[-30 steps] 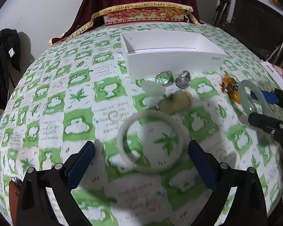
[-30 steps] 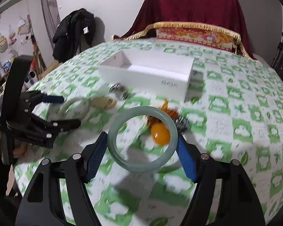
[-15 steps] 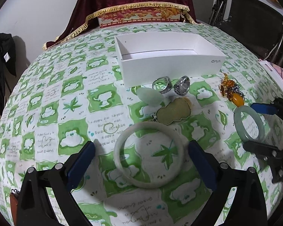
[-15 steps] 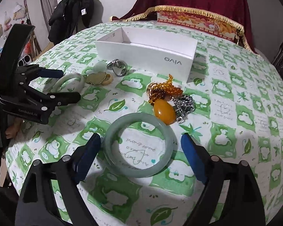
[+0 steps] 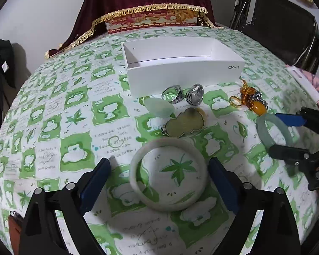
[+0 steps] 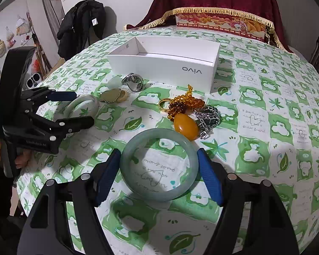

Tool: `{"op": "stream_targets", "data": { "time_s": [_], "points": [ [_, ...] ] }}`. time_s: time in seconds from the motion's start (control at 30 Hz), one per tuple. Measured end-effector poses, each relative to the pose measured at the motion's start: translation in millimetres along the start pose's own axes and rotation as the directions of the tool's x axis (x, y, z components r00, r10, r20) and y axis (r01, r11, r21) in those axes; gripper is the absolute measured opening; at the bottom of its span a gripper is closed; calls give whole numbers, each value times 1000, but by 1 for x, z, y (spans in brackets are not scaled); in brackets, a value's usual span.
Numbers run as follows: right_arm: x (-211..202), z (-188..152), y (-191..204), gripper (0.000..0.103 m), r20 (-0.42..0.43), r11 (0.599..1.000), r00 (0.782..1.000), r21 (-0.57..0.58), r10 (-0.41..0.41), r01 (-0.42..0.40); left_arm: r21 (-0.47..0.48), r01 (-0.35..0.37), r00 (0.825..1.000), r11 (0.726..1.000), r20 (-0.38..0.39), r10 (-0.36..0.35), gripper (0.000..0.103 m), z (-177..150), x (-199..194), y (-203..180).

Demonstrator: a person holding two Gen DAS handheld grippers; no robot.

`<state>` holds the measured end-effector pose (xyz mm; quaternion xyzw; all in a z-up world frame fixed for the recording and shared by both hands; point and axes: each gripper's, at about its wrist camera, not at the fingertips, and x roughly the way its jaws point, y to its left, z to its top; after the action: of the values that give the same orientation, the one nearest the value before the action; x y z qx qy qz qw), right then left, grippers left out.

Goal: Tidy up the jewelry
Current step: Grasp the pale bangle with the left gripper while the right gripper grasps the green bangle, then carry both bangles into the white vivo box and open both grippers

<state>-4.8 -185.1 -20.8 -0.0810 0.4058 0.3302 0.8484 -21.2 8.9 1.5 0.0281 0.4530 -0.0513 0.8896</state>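
A white bangle [image 5: 168,174] lies flat on the green-patterned cloth between the fingers of my open left gripper [image 5: 159,182], with gaps on both sides. A pale green bangle [image 6: 158,163] lies flat on the cloth between the fingers of my right gripper [image 6: 158,170], whose blue pads touch or nearly touch its sides. The white open box [image 5: 180,63] stands beyond, empty as far as I can see. Two silver rings [image 5: 182,95], a pale stone [image 5: 159,107] and a gourd pendant [image 5: 185,123] lie in front of it.
An amber bead necklace with an orange pendant [image 6: 184,123], a gold ring [image 6: 164,104] and a silver chain [image 6: 209,116] lie right of the box front. A red cloth-covered box [image 5: 151,19] sits at the table's far edge. A black chair [image 5: 282,25] stands far right.
The right gripper lowered the green bangle onto the cloth, opened wide around it, and has now narrowed onto it again. The left gripper stays open around the white bangle.
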Motion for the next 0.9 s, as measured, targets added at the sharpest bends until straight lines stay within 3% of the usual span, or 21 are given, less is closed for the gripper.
{"op": "stream_targets", "data": {
  "time_s": [0.03, 0.17, 0.43, 0.63, 0.77, 0.9],
  "points": [
    [0, 0, 0, 71, 0, 1000, 1000, 0, -1, 1, 6, -3, 1000, 1000, 0, 3, 92, 0, 0, -1],
    [0, 0, 0, 71, 0, 1000, 1000, 1, 0, 0, 46, 16, 1000, 999, 25, -17, 70, -2, -5, -9],
    [-7, -1, -5, 71, 40, 999, 999, 31, 31, -33, 56, -19, 998, 998, 64, 15, 70, -8, -15, -17],
    [-18, -1, -2, 71, 101, 999, 994, 20, 35, -38, 11, 3, 996, 1000, 91, -4, 70, -6, -22, -12],
    [-23, 7, 4, 71, 142, 1000, 990, -14, -9, 11, 1, 10, 995, 1000, 103, -11, 70, 9, -26, -10],
    [-29, 36, 1, 71, 188, 999, 982, -25, -19, 24, 34, -15, 989, 999, 149, 10, 70, 34, -36, -12]
  ]
}}
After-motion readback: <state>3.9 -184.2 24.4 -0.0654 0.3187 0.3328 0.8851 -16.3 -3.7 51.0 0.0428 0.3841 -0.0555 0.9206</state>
